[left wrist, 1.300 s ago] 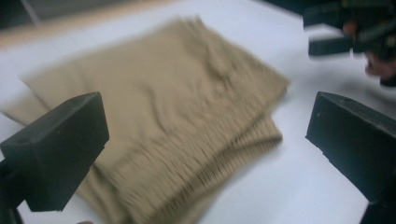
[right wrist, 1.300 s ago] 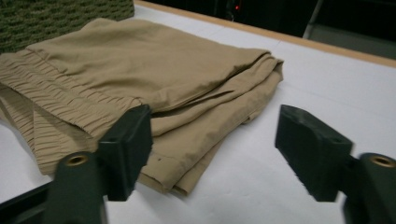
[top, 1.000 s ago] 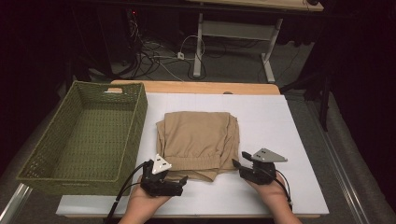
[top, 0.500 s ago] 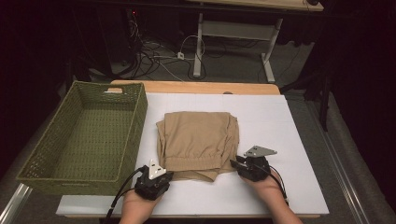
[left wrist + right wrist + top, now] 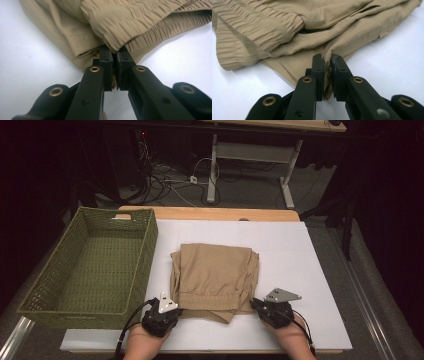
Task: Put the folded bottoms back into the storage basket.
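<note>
Both grippers are pinching cloth: left gripper (image 5: 113, 72) jaws are closing on a thin fold under the shorts' (image 5: 215, 280) elastic waistband (image 5: 140, 22); right gripper (image 5: 327, 75) jaws are clamping a pulled-up edge of a lower layer. Neither seems to be holding the whole stack. Shorts are lying folded on the white mat (image 5: 310, 260), just right of the basket (image 5: 100, 265), near edge toward the person.

Risks, as I judge them:
- Bites are shallow, near the tips, so slick fabric could be slipping out under a lift.
- Each side is catching different layers, so a lift could be unfolding the stack.
- Uneven pull could be dragging the shorts askew, away from the basket.
</note>
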The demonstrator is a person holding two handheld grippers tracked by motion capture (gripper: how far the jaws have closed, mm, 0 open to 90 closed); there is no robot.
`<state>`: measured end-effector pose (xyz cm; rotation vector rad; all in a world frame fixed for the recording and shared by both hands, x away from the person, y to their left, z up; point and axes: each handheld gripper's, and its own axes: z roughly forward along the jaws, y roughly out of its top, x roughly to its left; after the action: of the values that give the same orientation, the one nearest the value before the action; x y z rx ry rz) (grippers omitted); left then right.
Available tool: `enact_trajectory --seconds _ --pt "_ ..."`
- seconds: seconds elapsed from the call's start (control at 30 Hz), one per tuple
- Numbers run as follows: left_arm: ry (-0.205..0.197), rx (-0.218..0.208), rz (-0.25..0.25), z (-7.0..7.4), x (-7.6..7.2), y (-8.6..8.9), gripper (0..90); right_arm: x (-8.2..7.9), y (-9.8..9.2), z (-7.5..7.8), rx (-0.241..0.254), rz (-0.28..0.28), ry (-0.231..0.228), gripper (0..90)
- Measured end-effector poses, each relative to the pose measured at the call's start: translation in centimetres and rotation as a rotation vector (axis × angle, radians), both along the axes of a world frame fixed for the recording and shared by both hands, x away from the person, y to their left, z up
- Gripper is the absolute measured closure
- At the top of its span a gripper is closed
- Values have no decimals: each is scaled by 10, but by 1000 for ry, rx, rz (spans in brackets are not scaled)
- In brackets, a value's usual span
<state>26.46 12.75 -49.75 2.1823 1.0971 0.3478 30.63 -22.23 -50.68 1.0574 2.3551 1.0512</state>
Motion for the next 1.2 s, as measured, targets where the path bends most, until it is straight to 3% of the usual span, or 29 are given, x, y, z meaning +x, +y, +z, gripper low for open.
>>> enact_trajectory --seconds 0.1,0.17,0.3,0.37,0.43,0.5,0.57,0.6,0.63,0.67,0.73,0.77,0.9,1.07,1.1,1.13,1.2 --pt "-1 -9 -17 -1 -8 1 833 -15 -2 1 9 2 9 831" --pt "31 -40 -69 1 -15 5 832 -26 -6 2 17 3 28 831" --pt "38 -26 -87 -1 -18 4 815 -36 -8 4 12 -10 27 821" --pt "24 -37 -79 1 -17 7 760 -38 -8 3 5 -6 19 793" --pt "18 -41 -82 4 -16 8 673 -38 -10 5 4 3 4 688" --pt "-18 -84 -94 13 -18 11 577 -38 -12 8 36 -5 -12 567" --pt "-80 -108 -103 19 -23 10 499 -38 -14 11 67 -3 -32 479" --pt "-106 -103 -105 21 -25 9 453 -37 -14 11 77 -2 -46 444" --pt "-106 -103 -105 21 -25 9 414 -37 -15 12 87 -1 -54 409" --pt "-144 -95 -95 24 -27 8 370 -36 -16 13 97 2 -69 377" --pt "-162 -102 -90 25 -28 8 295 -34 -18 14 116 -6 -100 307" --pt "-179 -128 -86 26 -28 10 293 -33 -19 15 129 -8 -112 271" --pt "-172 -158 -60 33 -20 9 148 -29 -23 16 146 -30 -142 179" --pt "-156 -203 -15 48 2 2 16 -20 -30 17 163 -58 -173 62" --pt "-156 -203 -15 48 2 2 0 -19 -31 17 163 -65 -174 8" --pt "-140 -222 -2 47 11 1 0 -16 -31 17 156 -76 -173 0" --pt "-135 -217 11 46 15 0 0 -15 -31 16 149 -87 -176 1"
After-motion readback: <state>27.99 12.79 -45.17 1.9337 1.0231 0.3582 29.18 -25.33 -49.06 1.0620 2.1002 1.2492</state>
